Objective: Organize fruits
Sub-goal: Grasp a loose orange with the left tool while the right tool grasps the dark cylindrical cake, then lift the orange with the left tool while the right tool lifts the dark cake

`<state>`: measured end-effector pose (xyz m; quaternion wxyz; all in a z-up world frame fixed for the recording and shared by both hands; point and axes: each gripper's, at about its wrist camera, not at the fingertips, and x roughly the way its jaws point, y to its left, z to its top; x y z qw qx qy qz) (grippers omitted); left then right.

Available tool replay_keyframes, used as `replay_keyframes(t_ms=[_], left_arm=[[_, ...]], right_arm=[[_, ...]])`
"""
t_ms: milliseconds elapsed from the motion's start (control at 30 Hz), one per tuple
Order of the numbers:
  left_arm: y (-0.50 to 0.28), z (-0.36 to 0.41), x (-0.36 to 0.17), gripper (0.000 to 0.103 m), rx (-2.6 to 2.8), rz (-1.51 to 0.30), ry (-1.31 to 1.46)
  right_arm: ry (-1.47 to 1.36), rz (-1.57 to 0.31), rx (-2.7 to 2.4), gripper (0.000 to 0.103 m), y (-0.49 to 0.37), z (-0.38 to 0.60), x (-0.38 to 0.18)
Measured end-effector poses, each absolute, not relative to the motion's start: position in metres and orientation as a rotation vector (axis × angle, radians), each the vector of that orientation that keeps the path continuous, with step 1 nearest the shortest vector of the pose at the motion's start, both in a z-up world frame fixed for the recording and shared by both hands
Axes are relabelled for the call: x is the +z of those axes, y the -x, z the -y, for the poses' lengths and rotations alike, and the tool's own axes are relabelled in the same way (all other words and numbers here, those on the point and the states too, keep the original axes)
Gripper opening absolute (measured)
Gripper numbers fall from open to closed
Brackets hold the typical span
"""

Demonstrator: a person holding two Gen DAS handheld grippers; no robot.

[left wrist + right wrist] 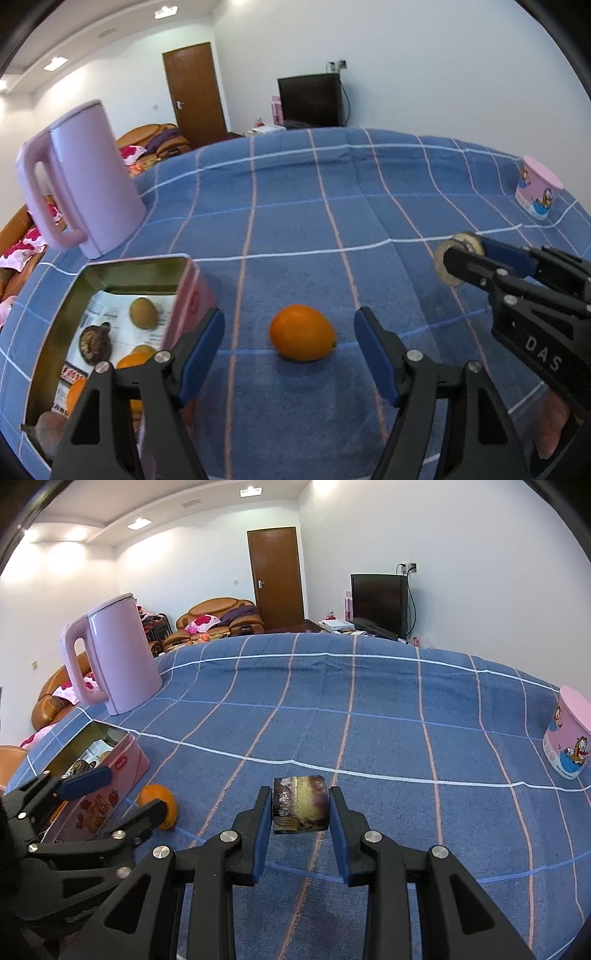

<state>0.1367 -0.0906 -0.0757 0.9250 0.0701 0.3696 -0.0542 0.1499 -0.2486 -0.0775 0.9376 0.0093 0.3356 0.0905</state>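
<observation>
An orange lies on the blue checked tablecloth, between the fingers of my open left gripper; it also shows in the right wrist view. A pink tin box at the left holds a kiwi, a dark brown fruit and more oranges. My right gripper is shut on a brown, yellowish fruit slice, held above the cloth; the slice also shows in the left wrist view.
A pink kettle stands at the table's back left, behind the tin. A pink cartoon cup stands at the right edge. Sofas, a door and a TV lie beyond the table.
</observation>
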Motion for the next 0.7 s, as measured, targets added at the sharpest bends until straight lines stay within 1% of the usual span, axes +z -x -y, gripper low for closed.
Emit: replay_keyframes(t_ms=[67,133,267,300,367,400,567,700], left_arm=[[-0.143,0.092,-0.079,0.071,-0.109,-0.775,-0.136],[-0.150,0.091,-0.083,0.062,-0.120,-0.806,-0.121],[-0.154,0.092,-0.087,0.061,-0.133,-0.839,-0.115],[-0.156,0.091,-0.089,0.059,-0.137,-0.854,-0.103],[-0.160,0.090,-0.092,0.050,-0.144,-0.881,-0.087],[-0.161,0.089,-0.094,0.042,-0.150,-0.890,-0.077],[-0.160,0.087,-0.094,0.042,-0.169,-0.885,-0.048],[-0.154,0.090,-0.089,0.042,-0.171,-0.848,-0.064]], right_arm=[[-0.012,-0.683,0.184,0.031,-0.150,0.248,-0.078],[-0.002,-0.681,0.186,0.031,-0.149,0.246,-0.078],[0.000,-0.688,0.190,0.031,-0.150,0.245,-0.079],[-0.001,-0.695,0.195,0.031,-0.151,0.245,-0.080],[0.001,-0.706,0.205,0.031,-0.152,0.244,-0.081],[0.003,-0.712,0.215,0.031,-0.153,0.243,-0.081],[0.001,-0.707,0.227,0.031,-0.151,0.244,-0.081],[-0.012,-0.696,0.224,0.031,-0.150,0.245,-0.080]])
